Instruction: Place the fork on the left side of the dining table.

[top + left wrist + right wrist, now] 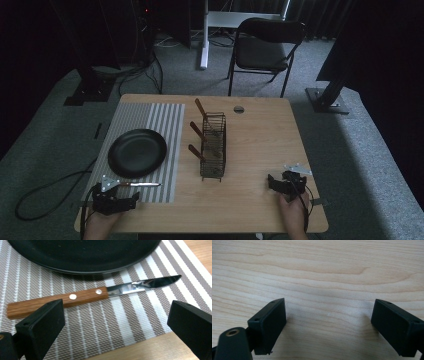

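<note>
1 knife (85,293) lies crosswise on the placemat (125,322), blade rightward, before the gaping left gripper (115,327).

The knife (92,293) has a brown wooden handle with 2 metal rivets and a shiny steel blade. It lies flat on the striped placemat (120,322), just beside the rim of the black plate (85,255), probably not touching it, near the mat's front edge.
</note>
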{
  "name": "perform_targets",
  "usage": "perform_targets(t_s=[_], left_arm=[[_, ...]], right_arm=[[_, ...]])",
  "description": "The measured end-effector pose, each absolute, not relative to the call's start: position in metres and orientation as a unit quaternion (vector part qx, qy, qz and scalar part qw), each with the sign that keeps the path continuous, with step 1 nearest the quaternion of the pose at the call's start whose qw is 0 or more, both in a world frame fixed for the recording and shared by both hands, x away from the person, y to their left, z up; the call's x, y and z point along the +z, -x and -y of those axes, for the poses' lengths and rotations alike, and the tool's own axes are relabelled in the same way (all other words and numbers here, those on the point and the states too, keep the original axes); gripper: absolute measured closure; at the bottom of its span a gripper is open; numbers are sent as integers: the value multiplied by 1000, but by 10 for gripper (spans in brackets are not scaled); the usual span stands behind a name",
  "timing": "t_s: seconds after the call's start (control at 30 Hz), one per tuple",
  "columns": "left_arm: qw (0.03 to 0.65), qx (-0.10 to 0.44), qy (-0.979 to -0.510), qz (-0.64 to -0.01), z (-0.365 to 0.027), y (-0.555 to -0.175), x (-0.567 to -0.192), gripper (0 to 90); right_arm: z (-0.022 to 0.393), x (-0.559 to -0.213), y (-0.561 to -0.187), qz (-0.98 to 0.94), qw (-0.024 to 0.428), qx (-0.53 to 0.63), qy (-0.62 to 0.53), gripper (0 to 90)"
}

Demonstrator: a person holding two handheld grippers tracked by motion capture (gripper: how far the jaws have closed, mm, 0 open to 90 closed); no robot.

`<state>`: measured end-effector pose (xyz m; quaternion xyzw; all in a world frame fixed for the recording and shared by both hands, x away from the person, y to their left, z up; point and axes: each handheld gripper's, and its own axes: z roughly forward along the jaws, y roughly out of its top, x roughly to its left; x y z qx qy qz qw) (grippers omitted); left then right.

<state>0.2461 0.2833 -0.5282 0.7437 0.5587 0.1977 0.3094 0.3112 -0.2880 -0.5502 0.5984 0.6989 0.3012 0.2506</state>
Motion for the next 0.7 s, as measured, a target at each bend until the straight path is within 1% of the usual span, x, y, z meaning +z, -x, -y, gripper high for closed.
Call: perform_targets(t_s=[0.1,0.27,0.7], left_arm=[[309,199,-745,-557,-282,-246,-528,15],[331,191,-747,-545,-276,-247,-516,15],[363,175,-756,-515,-259,-263,-495,15]], right_arm=[[288,-550,-311,-699,250,301,-598,123],[288,-550,-311,-699,250,301,-598,123],[288,-550,-311,-699,251,301,-598,123]])
